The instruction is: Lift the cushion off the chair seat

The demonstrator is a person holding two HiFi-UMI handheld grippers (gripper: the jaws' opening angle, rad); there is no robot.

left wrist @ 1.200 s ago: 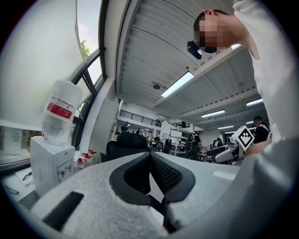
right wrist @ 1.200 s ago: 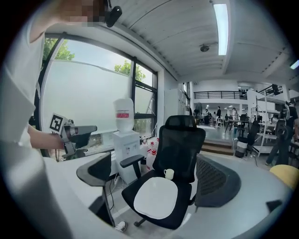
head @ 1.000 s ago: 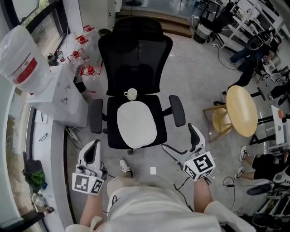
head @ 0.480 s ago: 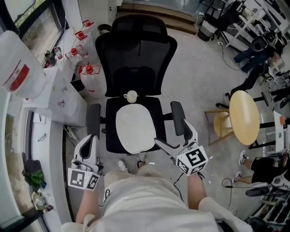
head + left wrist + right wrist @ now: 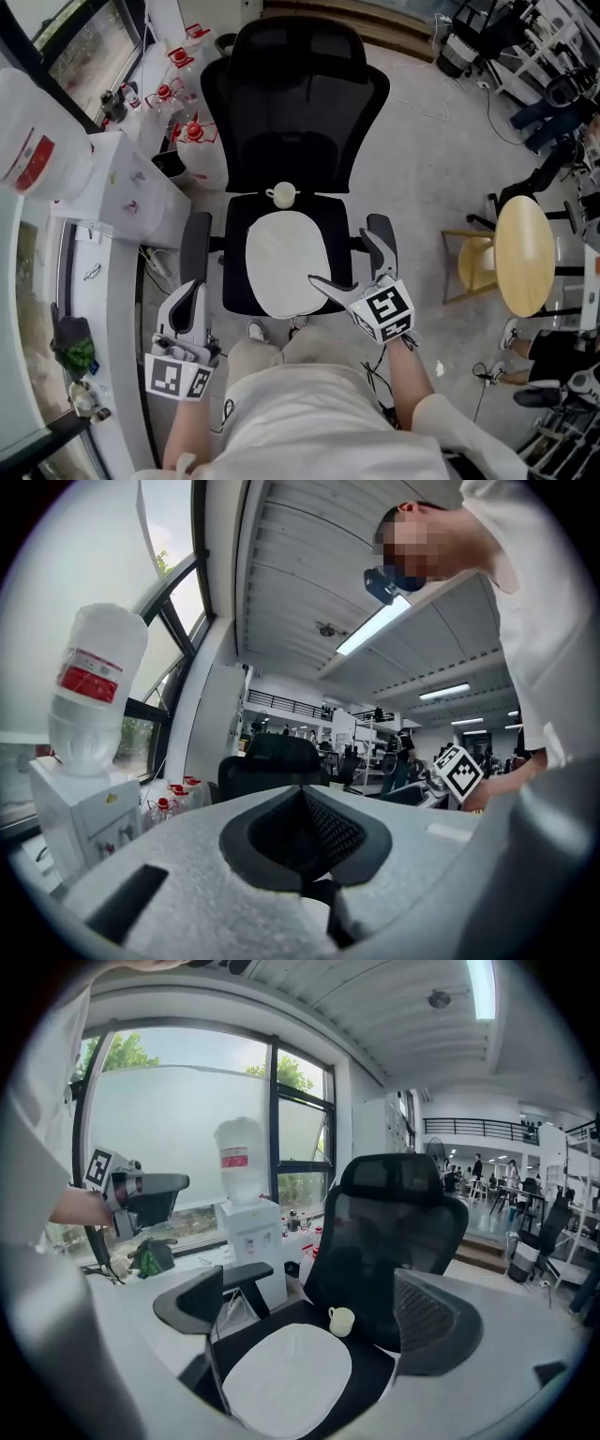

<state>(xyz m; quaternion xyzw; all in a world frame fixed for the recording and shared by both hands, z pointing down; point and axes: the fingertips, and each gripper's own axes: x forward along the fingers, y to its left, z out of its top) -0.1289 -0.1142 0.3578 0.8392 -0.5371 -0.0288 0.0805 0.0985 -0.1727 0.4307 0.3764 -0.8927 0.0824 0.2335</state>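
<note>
White oval cushion (image 5: 287, 262), flat on black seat (image 5: 234, 277)

grey concrete floor (image 5: 431, 141), round wooden stool (image 5: 523, 255), water dispenser (image 5: 141, 192) by window (image 5: 178, 1147)

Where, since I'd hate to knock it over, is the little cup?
In the head view the cup stands at the back of the chair seat, centred, just behind the white cushion and in front of the backrest.
</note>
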